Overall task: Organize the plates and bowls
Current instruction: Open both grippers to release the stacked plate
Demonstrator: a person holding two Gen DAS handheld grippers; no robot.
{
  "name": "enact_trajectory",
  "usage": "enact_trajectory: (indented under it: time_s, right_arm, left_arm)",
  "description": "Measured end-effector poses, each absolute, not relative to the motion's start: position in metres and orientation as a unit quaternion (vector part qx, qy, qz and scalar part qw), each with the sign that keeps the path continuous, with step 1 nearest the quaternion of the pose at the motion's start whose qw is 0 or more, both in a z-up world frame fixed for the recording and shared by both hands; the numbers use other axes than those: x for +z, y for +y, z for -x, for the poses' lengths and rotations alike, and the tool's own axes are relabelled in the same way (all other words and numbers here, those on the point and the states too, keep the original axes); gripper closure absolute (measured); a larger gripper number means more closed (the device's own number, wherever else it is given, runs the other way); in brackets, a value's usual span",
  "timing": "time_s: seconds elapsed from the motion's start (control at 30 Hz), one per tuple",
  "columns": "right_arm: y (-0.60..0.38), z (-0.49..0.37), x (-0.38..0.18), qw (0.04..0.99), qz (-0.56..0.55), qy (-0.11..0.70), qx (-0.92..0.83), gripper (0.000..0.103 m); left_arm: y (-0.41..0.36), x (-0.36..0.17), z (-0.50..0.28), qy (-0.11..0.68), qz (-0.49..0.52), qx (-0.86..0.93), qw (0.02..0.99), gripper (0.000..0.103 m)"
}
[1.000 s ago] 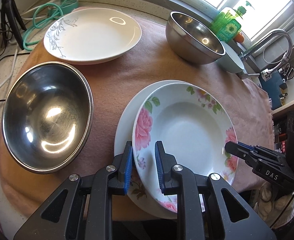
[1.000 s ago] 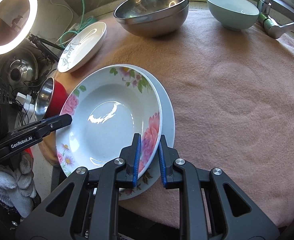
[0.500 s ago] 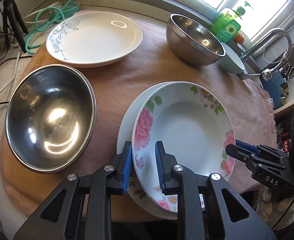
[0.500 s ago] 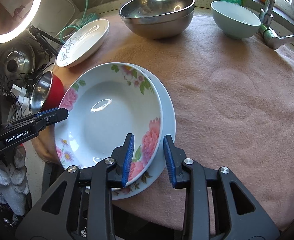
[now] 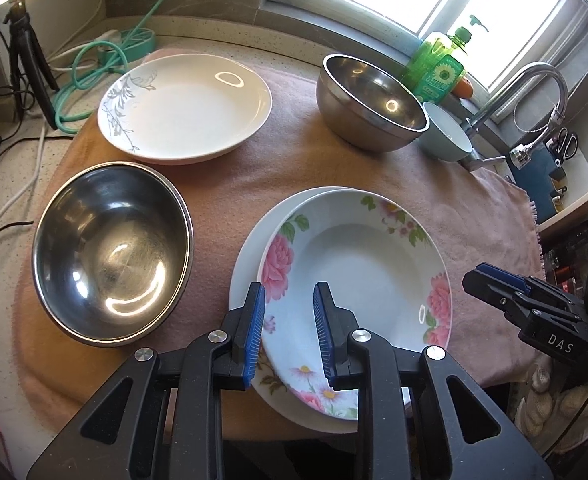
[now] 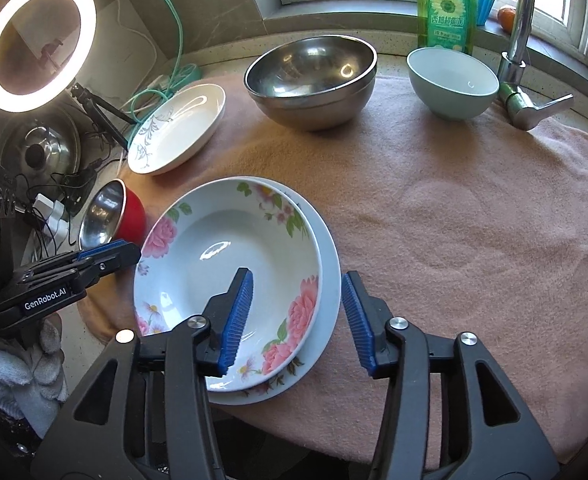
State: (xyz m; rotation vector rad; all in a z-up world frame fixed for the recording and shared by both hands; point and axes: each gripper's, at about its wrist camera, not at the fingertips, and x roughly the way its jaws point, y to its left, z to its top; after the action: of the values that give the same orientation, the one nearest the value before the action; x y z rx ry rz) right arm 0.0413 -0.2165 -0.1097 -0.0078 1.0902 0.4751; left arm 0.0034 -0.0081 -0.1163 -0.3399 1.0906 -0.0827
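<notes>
A rose-patterned plate lies on a second floral plate on the pink towel. My left gripper is open, its jaws astride the top plate's near-left rim. My right gripper is open wide over the stack's right rim. A white plate with a grey leaf print lies at the back left. A steel bowl sits left. Another steel bowl and a pale green bowl stand at the back.
A green soap bottle and a faucet stand behind the bowls. A green hose and a tripod are at the back left. A ring light and a red-sided steel bowl are off the towel's left.
Both grippers have opened and let go of the rose plate, which now rests on the lower plate. Both have pulled back and up a little.
</notes>
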Motion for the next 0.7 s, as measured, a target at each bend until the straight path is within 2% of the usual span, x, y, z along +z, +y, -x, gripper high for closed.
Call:
enact_trajectory:
  time_s: [0.13,0.2,0.27,0.43,0.57,0.63,0.7]
  right_arm:
    - [-0.215,-0.039,-0.095,0.839,0.005,0.492,0.231,0.045]
    - [-0.213,-0.039,-0.089,0.845,0.007,0.482,0.231,0.034]
    - [-0.212,-0.037,-0.082,0.853,0.002,0.467,0.234,0.03]
    - [-0.205,-0.039,-0.07,0.851,-0.014,0.46,0.253,0.03]
    - [-0.192,-0.037,-0.059,0.864,0.015,0.444,0.238,0.03]
    - [-0.187,-0.039,-0.054,0.868,0.021,0.442,0.228,0.03]
    - [-0.184,-0.042,-0.053,0.867,0.016,0.445,0.224,0.03]
  left_arm:
    - [-0.008,-0.108,0.001,0.507,0.163,-0.045,0.845,0.08]
    - [-0.006,-0.102,0.002,0.5,0.162,-0.045,0.849,0.08]
    - [-0.002,-0.096,0.003,0.493,0.162,-0.043,0.854,0.08]
    - [0.012,-0.081,0.004,0.473,0.16,-0.035,0.866,0.08]
    - [0.03,-0.07,0.001,0.459,0.157,-0.025,0.874,0.079]
    - [0.042,-0.067,0.0,0.454,0.16,-0.021,0.876,0.074]
    - [0.053,-0.063,0.0,0.448,0.159,-0.012,0.88,0.073]
